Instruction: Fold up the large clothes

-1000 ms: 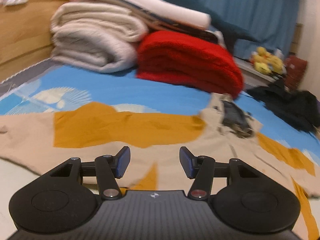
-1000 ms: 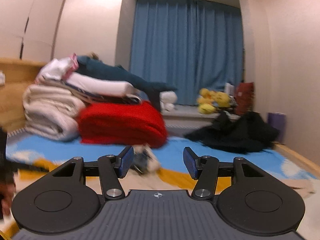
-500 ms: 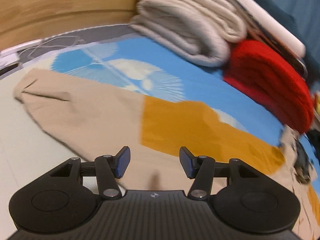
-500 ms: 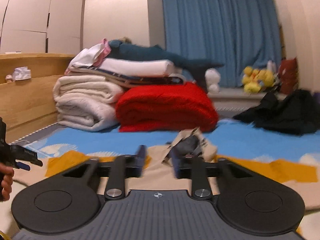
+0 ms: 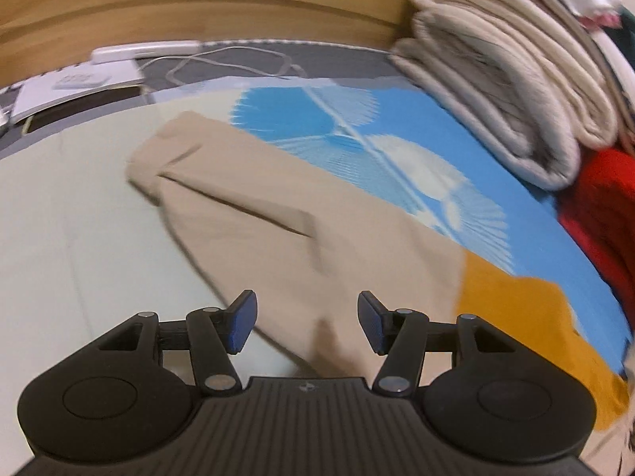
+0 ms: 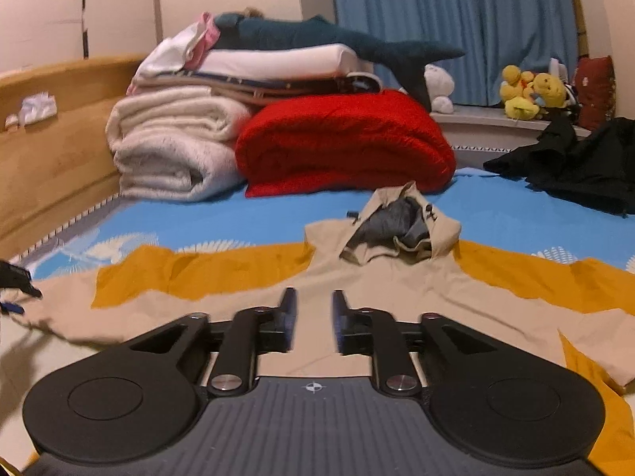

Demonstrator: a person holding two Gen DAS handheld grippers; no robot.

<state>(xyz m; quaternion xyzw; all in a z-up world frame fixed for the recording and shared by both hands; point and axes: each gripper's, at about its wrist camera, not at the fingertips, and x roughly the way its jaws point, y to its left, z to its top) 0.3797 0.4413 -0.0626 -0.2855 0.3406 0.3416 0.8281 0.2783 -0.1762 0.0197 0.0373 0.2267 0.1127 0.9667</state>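
Left gripper (image 5: 305,323): jaws spread, nothing between them, poised over the beige sleeve (image 5: 254,198) running toward 10 o'clock. Right gripper (image 6: 313,327): jaws narrow and opening, empty, above the beige-and-mustard hooded jacket (image 6: 301,281) spread flat on the blue bedsheet (image 6: 222,222). Hood (image 6: 397,226) at 12 o'clock. Beyond: red blanket (image 6: 345,142), folded white blankets (image 6: 170,146), no containers visible.

Red blanket (image 6: 341,142) beside rolled white blankets (image 6: 174,146), blue curtain (image 6: 448,20) behind
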